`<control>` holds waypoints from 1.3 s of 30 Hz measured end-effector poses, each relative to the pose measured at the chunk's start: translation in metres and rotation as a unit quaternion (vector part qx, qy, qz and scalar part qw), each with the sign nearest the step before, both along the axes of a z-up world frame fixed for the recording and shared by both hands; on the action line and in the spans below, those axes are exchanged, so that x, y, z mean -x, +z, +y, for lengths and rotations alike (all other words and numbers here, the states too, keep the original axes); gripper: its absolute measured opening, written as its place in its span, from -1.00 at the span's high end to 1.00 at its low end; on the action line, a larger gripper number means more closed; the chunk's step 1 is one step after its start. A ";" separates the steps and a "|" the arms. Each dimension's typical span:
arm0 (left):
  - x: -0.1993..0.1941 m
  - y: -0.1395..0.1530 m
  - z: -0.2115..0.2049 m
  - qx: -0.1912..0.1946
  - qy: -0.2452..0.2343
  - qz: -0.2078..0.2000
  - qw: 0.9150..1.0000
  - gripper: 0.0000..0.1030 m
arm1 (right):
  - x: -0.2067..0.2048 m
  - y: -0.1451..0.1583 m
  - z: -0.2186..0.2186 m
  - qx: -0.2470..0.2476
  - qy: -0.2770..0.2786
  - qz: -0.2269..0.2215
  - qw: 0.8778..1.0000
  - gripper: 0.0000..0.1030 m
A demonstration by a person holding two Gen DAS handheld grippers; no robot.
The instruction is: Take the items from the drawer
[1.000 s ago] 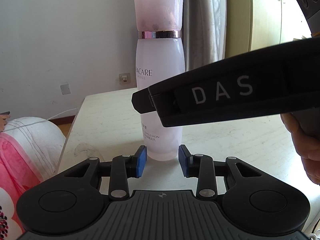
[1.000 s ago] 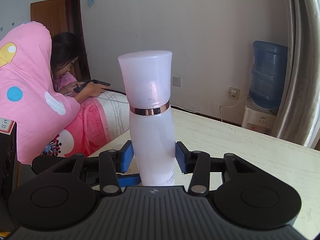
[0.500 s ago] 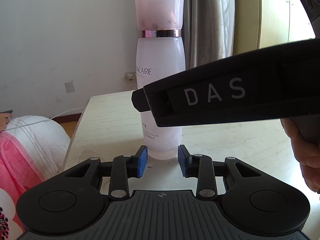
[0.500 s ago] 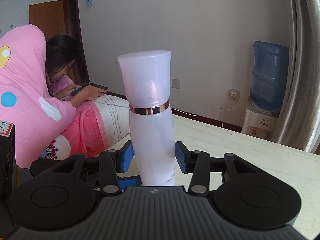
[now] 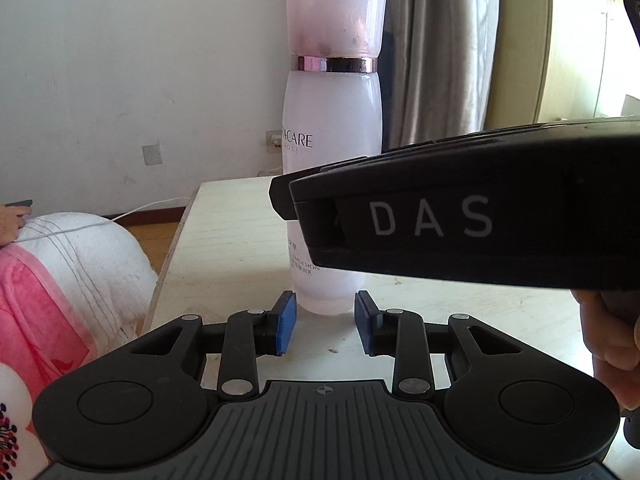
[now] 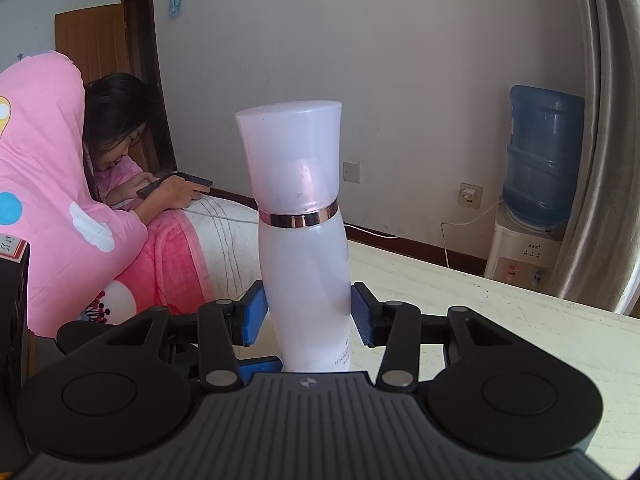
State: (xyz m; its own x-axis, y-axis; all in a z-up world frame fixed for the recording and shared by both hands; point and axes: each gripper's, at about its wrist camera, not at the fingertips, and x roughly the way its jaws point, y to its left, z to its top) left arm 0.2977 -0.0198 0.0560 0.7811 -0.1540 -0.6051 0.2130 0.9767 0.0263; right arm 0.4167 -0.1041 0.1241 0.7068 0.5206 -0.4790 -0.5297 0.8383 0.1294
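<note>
A white lotion bottle (image 5: 332,120) with a frosted cap and a rose-gold ring stands upright between both grippers. In the right wrist view the bottle (image 6: 304,272) fills the middle, and my right gripper (image 6: 308,316) is shut on its lower body, blue pads pressed to both sides. My left gripper (image 5: 325,320) is lower, its pads tight against the rounded foot. One left pad (image 6: 260,364) shows under the right fingers. The right tool's black side (image 5: 480,224), marked DAS, crosses the left wrist view. No drawer is visible.
A pale wooden table (image 5: 240,240) lies under the bottle, its left edge near a bed with a pink blanket (image 5: 48,280). A person in pink (image 6: 60,184) sits there with a phone. A water dispenser (image 6: 540,168) and a curtain (image 5: 440,60) stand behind. A hand (image 5: 608,340) holds the right tool.
Both grippers and the bottle have shifted together across the room; wall and table edge slid right in the left wrist view. Both grips look unchanged.
</note>
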 end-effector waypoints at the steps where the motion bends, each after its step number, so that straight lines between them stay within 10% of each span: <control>1: -0.001 0.000 0.000 0.000 0.001 0.000 1.000 0.34 | -0.001 0.000 0.001 0.000 0.000 0.000 1.000 0.10; 39: -0.005 0.006 -0.008 -0.012 -0.005 0.001 1.000 0.21 | -0.016 -0.008 0.016 0.002 -0.020 -0.007 1.000 0.08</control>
